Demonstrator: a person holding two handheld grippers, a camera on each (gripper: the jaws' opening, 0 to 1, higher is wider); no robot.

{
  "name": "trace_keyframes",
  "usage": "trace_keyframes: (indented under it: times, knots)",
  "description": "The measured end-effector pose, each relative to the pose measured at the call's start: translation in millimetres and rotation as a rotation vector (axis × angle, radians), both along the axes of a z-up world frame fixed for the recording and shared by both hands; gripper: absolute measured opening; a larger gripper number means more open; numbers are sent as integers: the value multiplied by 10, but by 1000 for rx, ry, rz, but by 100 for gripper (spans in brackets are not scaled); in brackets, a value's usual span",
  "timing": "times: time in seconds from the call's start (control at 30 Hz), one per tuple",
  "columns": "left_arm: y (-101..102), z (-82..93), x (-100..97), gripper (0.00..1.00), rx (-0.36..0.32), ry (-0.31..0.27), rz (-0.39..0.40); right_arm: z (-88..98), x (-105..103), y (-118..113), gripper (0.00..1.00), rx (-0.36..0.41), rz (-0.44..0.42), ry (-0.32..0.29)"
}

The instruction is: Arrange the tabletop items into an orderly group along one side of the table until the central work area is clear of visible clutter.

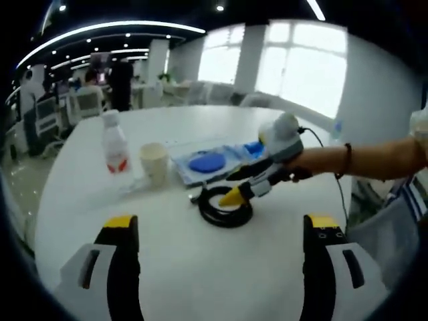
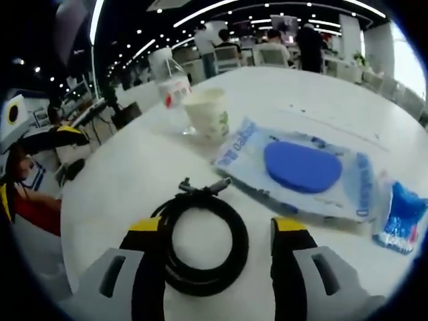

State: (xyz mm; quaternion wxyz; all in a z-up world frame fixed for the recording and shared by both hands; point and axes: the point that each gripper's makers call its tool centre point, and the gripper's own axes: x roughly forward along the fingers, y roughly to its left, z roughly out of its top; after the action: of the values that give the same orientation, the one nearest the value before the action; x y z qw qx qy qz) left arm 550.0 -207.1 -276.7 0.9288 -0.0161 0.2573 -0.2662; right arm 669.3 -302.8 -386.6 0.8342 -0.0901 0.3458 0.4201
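Setting: open office with ceiling strip lights, bright windows, chairs and seated people in the background.
Counter: white, round-edged; its near part in front of the left tongs is bare.
Cable coil: black, wound in a ring, lying flat on the counter; loose plug ends poke out at its far side. In the right gripper view it sits between the two yellow-tipped prongs; the left prong overlaps its rim, and contact cannot be told.
Right tongs: spread apart on either side of the coil, not clamped on it. In the left gripper view they reach in from the right, held by a person's hand with a dark wristband, yellow tips down at the coil.
Left tongs: jaws wide apart, holding nothing, well short of the coil.
Clear packet with blue disc: flat on the counter just beyond the coil, printed blue lettering on the wrapper.
Small blue packet: beside the larger packet's right end, touching or nearly so.
Paper cup: upright, pale, beyond the coil, close to the larger packet's far corner.
Plastic bottle: upright, clear with a red-and-white label, just beside the cup.
Obstructions: packet and cup stand near the coil's far side.
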Motion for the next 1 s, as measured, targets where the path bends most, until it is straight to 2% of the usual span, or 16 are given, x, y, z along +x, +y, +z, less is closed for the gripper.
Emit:
trace_keyframes:
  times: [0.13, 0.27, 0.4, 0.5, 0.63, 1.0]
  knots:
    - [9, -31, 3, 99, 10, 6, -1, -58, 16, 29, 48, -22, 6, -14]
    - [0, -37, -14, 99, 5, 12, -2, -81, 74, -11, 33, -124, 35, -115]
    - [4, -32, -12, 98, -10, 15, -2, -92, 90, -14, 24, -132, 13, -110]
    - [49, 13, 22, 96, -30, -5, 15, -124, 107, -65, 16, -164, -2, -110]
    - [71, 51, 26, 96, -84, -4, 30, -137, 158, -105, 12, -161, -34, -103]
    - [-9, -19, 4, 95, -57, 19, -4, -134, 140, -107, 8, -159, -58, -87]
